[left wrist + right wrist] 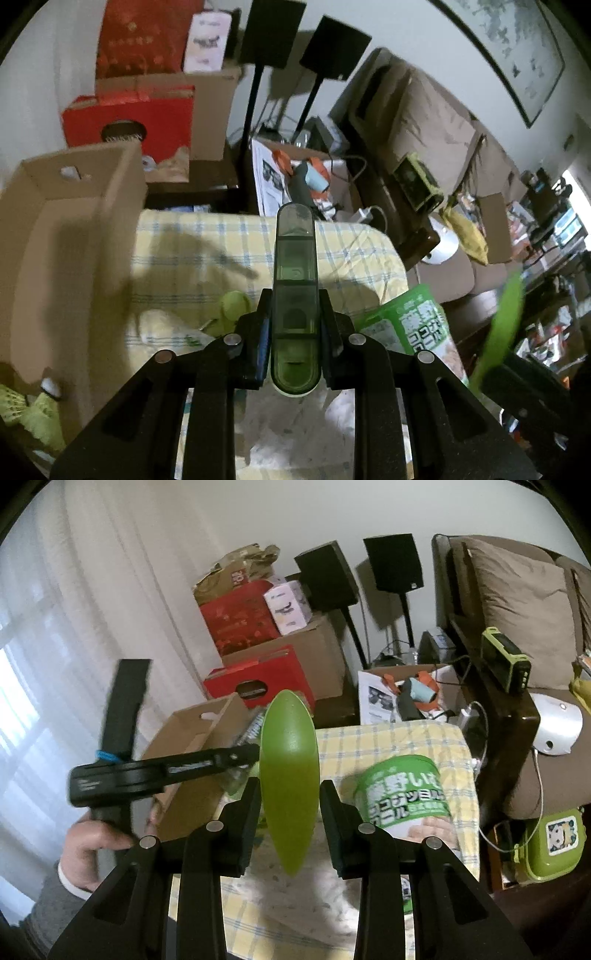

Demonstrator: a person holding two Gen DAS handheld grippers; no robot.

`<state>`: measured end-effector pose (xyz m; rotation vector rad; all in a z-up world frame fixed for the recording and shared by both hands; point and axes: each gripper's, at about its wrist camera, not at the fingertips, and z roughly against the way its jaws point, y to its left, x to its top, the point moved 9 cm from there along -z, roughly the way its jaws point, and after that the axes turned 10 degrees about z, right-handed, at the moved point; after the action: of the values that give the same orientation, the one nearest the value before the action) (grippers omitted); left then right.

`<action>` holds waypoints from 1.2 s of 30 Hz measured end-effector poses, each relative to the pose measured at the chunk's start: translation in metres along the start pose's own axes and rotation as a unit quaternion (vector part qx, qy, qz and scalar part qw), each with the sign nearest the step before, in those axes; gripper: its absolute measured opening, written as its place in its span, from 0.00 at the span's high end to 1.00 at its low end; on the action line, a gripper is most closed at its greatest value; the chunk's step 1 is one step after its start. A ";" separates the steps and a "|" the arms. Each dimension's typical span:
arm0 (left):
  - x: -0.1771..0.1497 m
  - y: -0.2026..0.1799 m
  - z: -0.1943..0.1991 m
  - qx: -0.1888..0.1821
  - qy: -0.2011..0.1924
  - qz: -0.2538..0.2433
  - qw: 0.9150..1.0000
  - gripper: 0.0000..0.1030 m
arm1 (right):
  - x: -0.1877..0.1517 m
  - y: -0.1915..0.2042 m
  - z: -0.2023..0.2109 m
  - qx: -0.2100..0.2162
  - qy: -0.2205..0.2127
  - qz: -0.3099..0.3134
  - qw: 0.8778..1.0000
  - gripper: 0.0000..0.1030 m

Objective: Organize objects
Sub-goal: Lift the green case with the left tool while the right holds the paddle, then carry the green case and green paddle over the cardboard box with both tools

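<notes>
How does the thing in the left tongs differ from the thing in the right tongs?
The left tongs clamp a see-through dark green case with straight sides, rounded ends and compartments inside. The right tongs frame a solid, opaque lime green lid that tapers to points, with a gap on each side. Both are long, green and point away from the cameras.
</notes>
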<state>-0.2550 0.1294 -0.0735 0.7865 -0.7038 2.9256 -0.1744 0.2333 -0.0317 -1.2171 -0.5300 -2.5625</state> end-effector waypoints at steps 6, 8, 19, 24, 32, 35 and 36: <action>0.002 0.016 0.043 -0.002 -0.025 0.004 1.000 0.80 | 0.011 0.025 -0.010 0.011 0.003 0.021 1.000 0.68; 0.003 0.023 0.054 0.000 -0.031 0.005 1.000 0.80 | 0.014 0.033 -0.014 0.015 0.004 0.025 1.000 0.68; 0.006 0.074 0.107 0.026 -0.060 0.021 0.998 0.80 | 0.030 0.083 -0.041 0.050 0.014 0.042 0.998 0.68; 0.011 0.103 0.122 0.039 -0.072 0.036 0.996 0.80 | 0.037 0.110 -0.052 0.066 0.019 0.058 0.996 0.68; 0.019 0.158 0.135 0.072 -0.085 0.064 0.992 0.80 | 0.044 0.154 -0.080 0.093 0.035 0.077 0.992 0.68; 0.023 0.179 0.133 0.085 -0.084 0.076 0.990 0.80 | 0.045 0.173 -0.096 0.100 0.044 0.087 0.990 0.68; 0.025 0.186 0.131 0.091 -0.084 0.080 0.989 0.80 | 0.045 0.181 -0.103 0.105 0.048 0.090 0.989 0.68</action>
<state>-0.2418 -0.0966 -0.0381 1.0502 -0.5362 3.1297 -0.2049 0.0235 -0.0175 -1.0155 -0.6193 -2.3339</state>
